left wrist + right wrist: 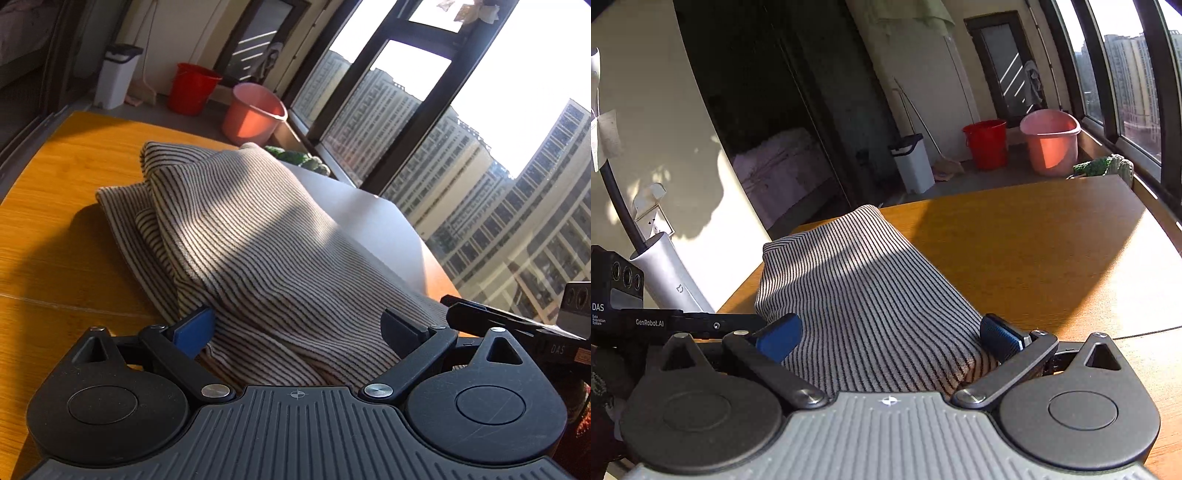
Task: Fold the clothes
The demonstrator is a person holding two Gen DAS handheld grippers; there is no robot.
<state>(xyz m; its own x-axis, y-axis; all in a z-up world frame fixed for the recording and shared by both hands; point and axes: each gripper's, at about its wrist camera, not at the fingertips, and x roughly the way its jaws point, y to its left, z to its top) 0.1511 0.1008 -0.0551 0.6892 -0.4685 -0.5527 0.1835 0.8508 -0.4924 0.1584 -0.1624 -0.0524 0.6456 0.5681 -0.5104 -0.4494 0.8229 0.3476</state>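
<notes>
Striped cloth, cream with thin dark lines, fills the gap between the blue-padded fingers of both tools at a sunlit wooden desk. Nearest the left wrist camera, the left tool stands with its jaws spread wide, the striped garment lying between them and running under the tool body; neither pad is seen pressing the fabric. In the right wrist view the right tool is likewise spread wide, its fingers flanking the near end of the garment without clamping it. The garment lies in a long folded bundle on the desk, its far end bunched in layers toward the far edge, with bare wood to either side of it. A sheet of white paper rests on the desk just beside the garment on the window side. Beyond the desk's far edge, on the floor, stand a pink bucket, a red bucket and a white bin with a dark lid. Tall windows along one side show high-rise blocks in bright daylight.
</notes>
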